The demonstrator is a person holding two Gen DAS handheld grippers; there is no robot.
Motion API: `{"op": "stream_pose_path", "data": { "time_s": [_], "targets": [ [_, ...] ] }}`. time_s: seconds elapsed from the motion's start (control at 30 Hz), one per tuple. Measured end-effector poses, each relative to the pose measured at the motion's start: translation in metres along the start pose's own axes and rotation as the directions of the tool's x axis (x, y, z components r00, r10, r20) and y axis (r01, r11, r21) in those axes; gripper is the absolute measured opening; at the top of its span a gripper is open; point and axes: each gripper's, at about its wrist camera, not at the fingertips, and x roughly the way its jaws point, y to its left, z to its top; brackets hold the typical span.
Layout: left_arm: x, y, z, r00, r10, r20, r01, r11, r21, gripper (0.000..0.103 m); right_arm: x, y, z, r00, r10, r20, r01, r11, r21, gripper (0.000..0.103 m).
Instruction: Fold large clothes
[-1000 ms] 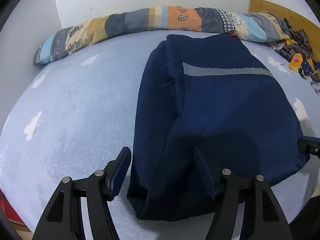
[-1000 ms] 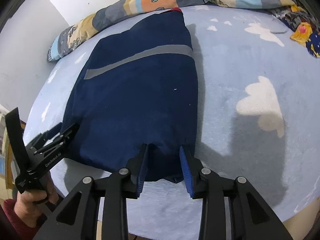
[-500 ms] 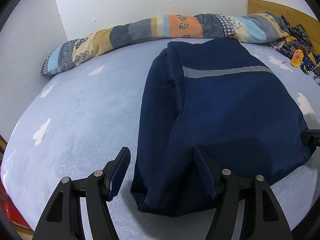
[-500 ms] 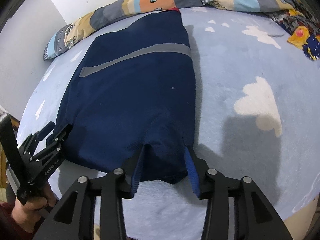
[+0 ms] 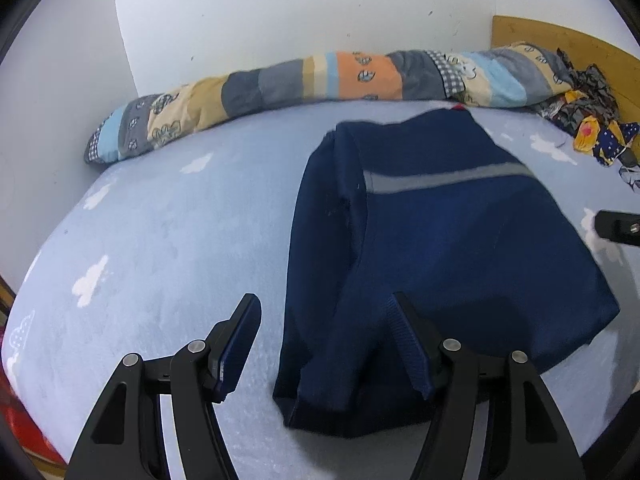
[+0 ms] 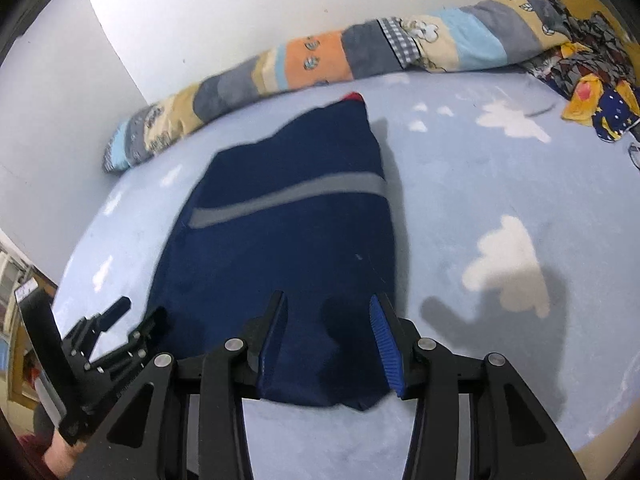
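A navy garment (image 5: 452, 264) with a grey stripe lies folded lengthwise on the light blue bed. It also shows in the right wrist view (image 6: 288, 240). My left gripper (image 5: 328, 344) is open above the garment's near left corner, its left finger over the sheet and its right finger over the cloth. My right gripper (image 6: 328, 344) is open, straddling the garment's near right corner. The left gripper appears at the lower left of the right wrist view (image 6: 120, 332).
A rolled patchwork quilt (image 5: 320, 80) lies along the far wall. A heap of patterned clothes (image 5: 592, 128) sits at the far right by a wooden headboard (image 5: 568, 44). The bed sheet (image 6: 500, 248) has white cloud prints. The bed's near edge is just below both grippers.
Both grippers have risen and pulled back a little from the garment. The right gripper's jaws have opened wider. The garment has not moved.
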Motion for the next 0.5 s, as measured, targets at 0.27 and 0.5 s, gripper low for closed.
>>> {"op": "stream_pose_path", "data": {
  "time_s": [0.27,0.5],
  "targets": [
    [0.01,-0.003,0.002,0.999,-0.002,-0.033,0.003,1.0,0.029,0.065,0.034,0.006,0.014,0.998,0.021,-0.065,-0.019,0.999,0.029,0.045],
    [0.018,0.006,0.005,0.999,0.002,-0.047,-0.001,1.0,0.021,0.066,0.05,0.01,0.015,0.993,0.006,-0.118,-0.004,1.0,0.021,0.047]
  ]
}}
